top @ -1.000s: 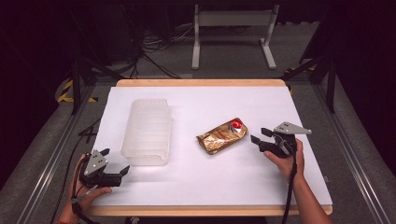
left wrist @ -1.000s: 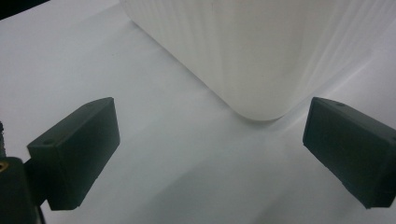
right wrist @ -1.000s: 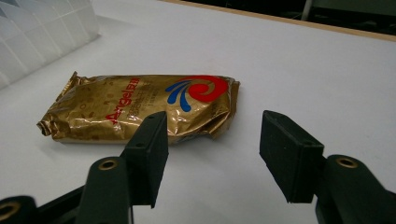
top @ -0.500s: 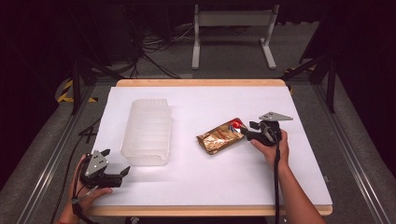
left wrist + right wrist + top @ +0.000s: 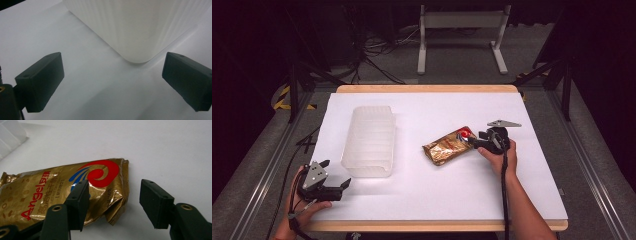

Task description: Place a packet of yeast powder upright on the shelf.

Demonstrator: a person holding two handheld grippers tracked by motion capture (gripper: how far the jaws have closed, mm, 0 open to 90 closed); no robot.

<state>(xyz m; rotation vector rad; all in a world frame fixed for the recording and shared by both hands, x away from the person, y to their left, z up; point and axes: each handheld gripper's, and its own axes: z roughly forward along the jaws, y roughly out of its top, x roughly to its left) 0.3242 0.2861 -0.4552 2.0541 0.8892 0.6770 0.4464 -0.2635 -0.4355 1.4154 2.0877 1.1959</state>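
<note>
We see the right tool (image 5: 469, 142) now at the near-right end of the gold foil packet (image 5: 448, 146); a second ago it hung well to the right of the packet, over bare white worktop (image 5: 532, 200). In the right gripper view its jaws stand wide, one over the packet's (image 5: 57, 195) printed face, the other on the worktop just past the crimped edge, so that the packet's corner lies between them. Nothing is gripped yet. We judge that the approach is complete and that closing on the corner is the step in hand.

The left tool (image 5: 343, 185) has not moved: it rests at the near-left corner of the worktop, jaws wide and empty, pointing at the near corner of the clear plastic container (image 5: 369, 141). The left gripper view shows that rounded corner (image 5: 140, 30) just ahead of the gap between the jaws.

By count: one packet, lying flat right of centre; one container, left of centre and well apart from the packet; two tools; one worktop.
</note>
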